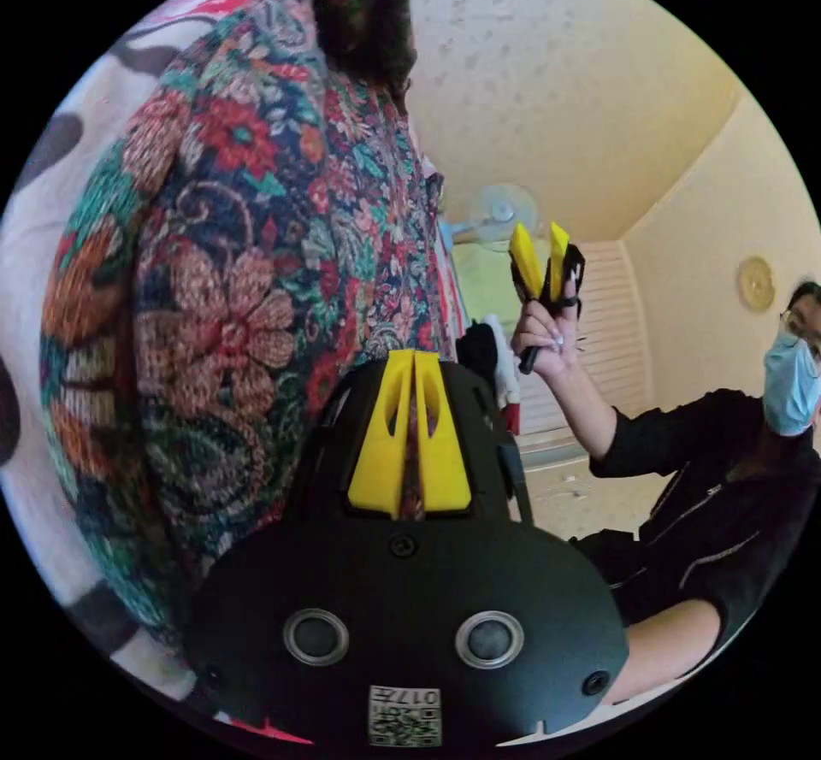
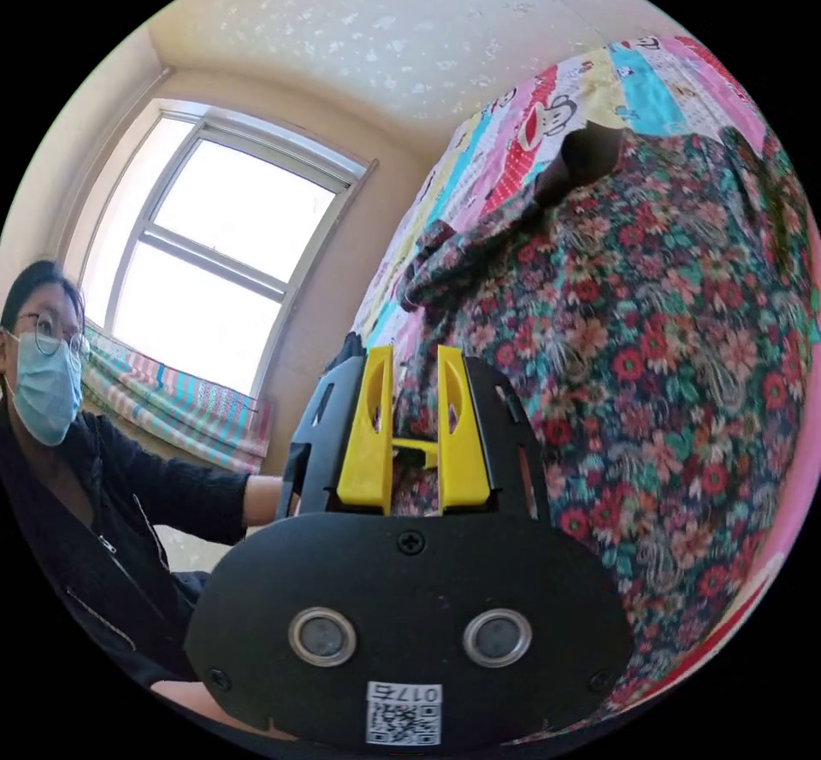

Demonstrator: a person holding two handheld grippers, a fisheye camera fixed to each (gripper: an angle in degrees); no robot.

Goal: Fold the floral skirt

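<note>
Left gripper view: the floral skirt (image 1: pixel 256 264) hangs at my left, and my left claw (image 1: pixel 414 362) pinches its edge, jaws almost together. My right claw (image 1: pixel 540 260) is raised apart, narrow. I should catch the opposite edge. Right gripper view adds: right claw (image 2: pixel 415 358) wide, skirt (image 2: pixel 650 367) over a striped bed cover (image 2: pixel 547 127).

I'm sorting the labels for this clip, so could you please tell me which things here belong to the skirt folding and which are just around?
Job: floral skirt; left gripper, shut; right gripper, open.
Around: striped cartoon sheet; window; fan.
</note>
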